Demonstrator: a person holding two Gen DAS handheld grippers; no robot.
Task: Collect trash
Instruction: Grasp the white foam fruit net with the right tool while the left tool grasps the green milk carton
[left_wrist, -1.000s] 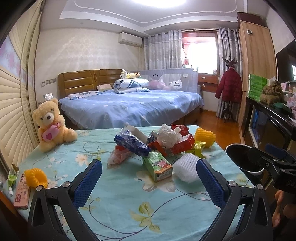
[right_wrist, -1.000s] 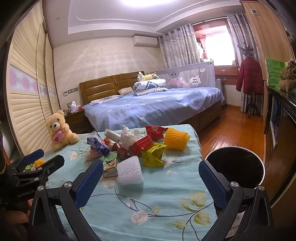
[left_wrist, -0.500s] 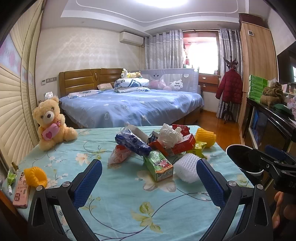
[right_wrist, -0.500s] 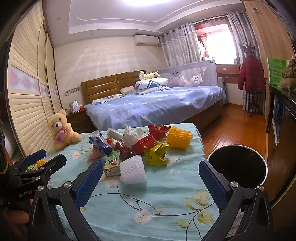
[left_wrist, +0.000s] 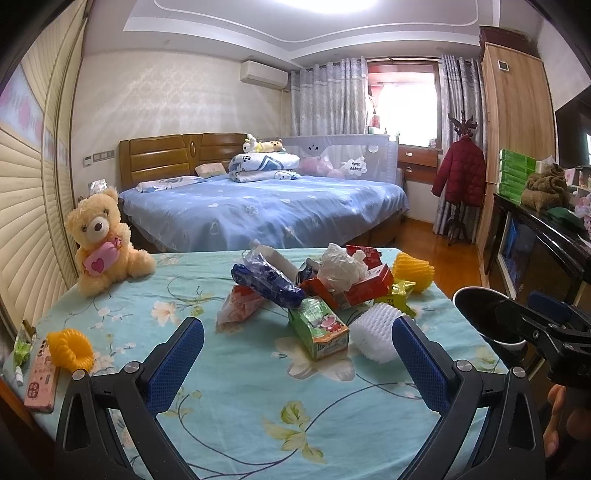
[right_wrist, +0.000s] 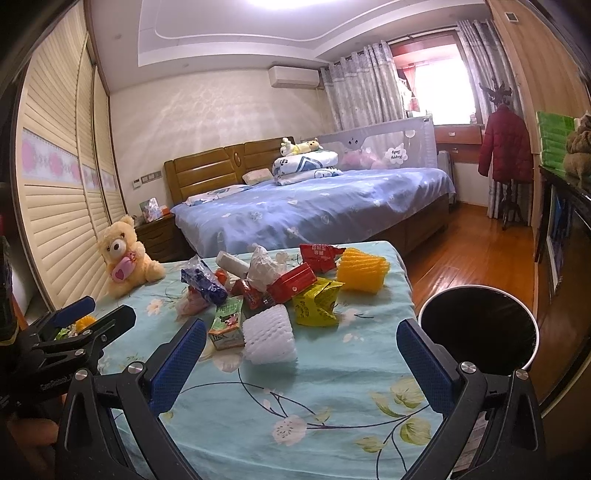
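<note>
Trash (left_wrist: 317, 288) beyond gaping left tool (left_wrist: 295, 354)

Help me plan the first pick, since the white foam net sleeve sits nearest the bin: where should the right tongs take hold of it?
Grip the white foam net sleeve across its ribbed sides, near the middle, coming from the near table edge with the right tongs, which are open. It lies on its side, apart from the pile except for the green carton beside it, and looks soft, so a gentle squeeze should do.

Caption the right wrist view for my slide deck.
Open right hand-held gripper faces table trash pile, bin beside.
</note>
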